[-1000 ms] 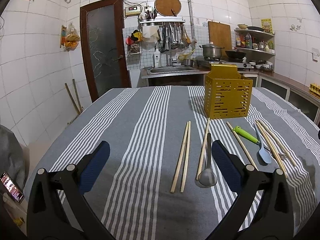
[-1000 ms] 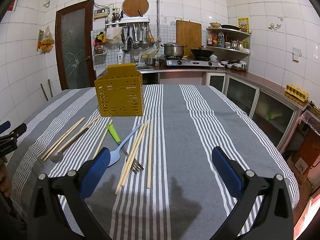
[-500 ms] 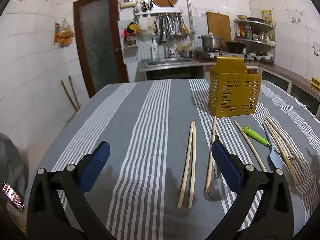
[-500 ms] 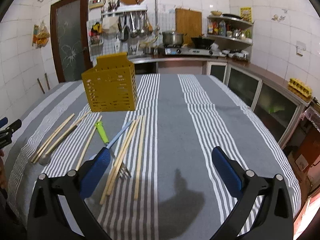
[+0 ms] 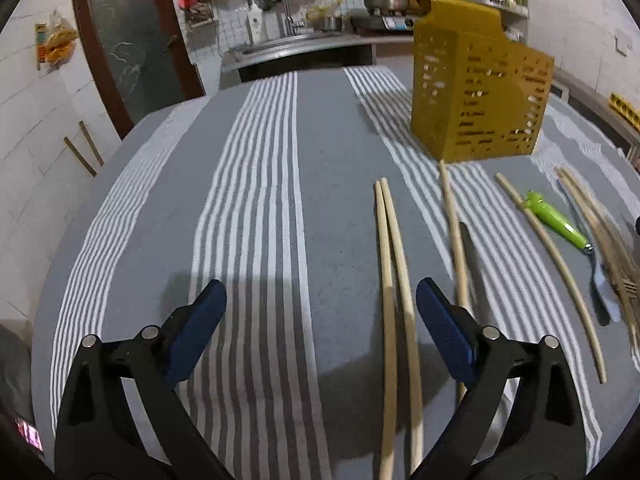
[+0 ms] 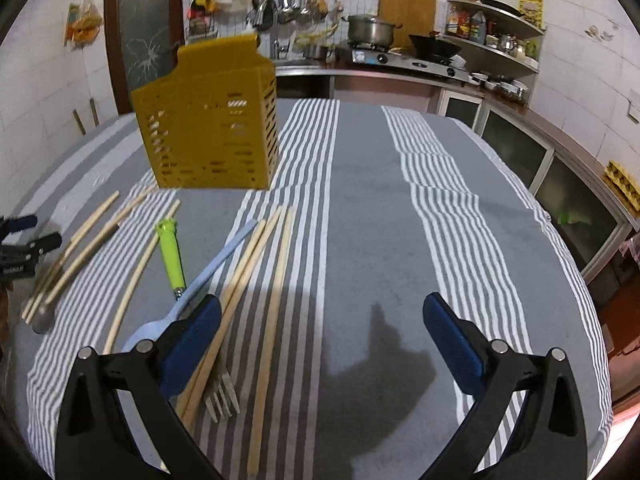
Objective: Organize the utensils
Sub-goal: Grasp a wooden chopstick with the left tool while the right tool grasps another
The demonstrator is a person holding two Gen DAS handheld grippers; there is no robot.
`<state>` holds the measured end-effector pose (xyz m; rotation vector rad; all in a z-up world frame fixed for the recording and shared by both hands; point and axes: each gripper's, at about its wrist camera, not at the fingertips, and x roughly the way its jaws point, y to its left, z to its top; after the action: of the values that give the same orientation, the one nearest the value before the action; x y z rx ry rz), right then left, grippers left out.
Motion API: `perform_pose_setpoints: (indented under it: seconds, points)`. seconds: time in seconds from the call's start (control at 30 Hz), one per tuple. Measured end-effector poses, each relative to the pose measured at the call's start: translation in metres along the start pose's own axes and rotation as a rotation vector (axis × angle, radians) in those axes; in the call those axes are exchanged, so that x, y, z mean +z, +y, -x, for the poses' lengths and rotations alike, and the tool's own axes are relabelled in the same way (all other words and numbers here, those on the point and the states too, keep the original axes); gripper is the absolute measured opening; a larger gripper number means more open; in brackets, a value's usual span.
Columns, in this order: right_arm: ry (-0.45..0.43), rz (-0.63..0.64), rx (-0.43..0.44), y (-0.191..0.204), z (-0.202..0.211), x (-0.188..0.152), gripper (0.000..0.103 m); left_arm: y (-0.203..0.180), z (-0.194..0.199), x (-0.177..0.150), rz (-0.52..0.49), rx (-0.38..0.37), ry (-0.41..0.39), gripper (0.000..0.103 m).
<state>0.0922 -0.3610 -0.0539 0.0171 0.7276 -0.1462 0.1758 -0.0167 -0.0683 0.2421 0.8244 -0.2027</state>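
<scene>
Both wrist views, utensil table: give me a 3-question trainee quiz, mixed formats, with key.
1. True or false: the yellow caddy already holds chopsticks.
2. Multiple choice: the green-handled utensil lies (A) inside the caddy, (B) on the striped cloth among the chopsticks, (C) in the right gripper.
3. Fill in: the left gripper is ____ and holds nothing, with a chopstick pair between its fingers.

Key: 1 false; none stick out of it. 2 B. 3 open.
</scene>
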Motion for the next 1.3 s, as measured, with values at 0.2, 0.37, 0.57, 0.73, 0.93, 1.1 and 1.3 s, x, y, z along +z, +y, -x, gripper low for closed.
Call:
perform_pose_setpoints:
  seconds: [0.2,0.37,0.57,0.73,0.93,1.1,1.3]
  points:
    - [0.056,0.032,-0.007,0.006,-0.022,0.006,0.098,0.0,-0.03,0.013,-0.025,0.018,0.067,0.089]
    - [0.115,0.048,0.0,0.01,-0.047,0.02,0.088,-0.003,-0.05,0.032,-0.026,0.021,0.112,0.087]
    - [0.206,0.021,0.007,0.009,-0.082,0.04,0.062,-0.016,-0.063,0.055,-0.04,0.026,0.148,0.083]
    - [0.278,0.035,0.035,0.017,-0.101,0.057,0.043,-0.03,-0.074,0.068,-0.033,0.032,0.175,0.081]
    - [0.325,0.05,0.061,0.027,-0.106,0.066,0.006,-0.047,-0.074,0.071,-0.07,-0.03,0.175,0.031]
    - [0.313,0.001,0.111,0.019,-0.099,0.07,0.006,-0.052,-0.069,0.078,-0.066,-0.083,0.189,0.004]
    - [0.19,-0.047,0.159,0.006,-0.055,0.091,0.006,-0.039,-0.033,0.093,-0.001,-0.145,0.108,0.004]
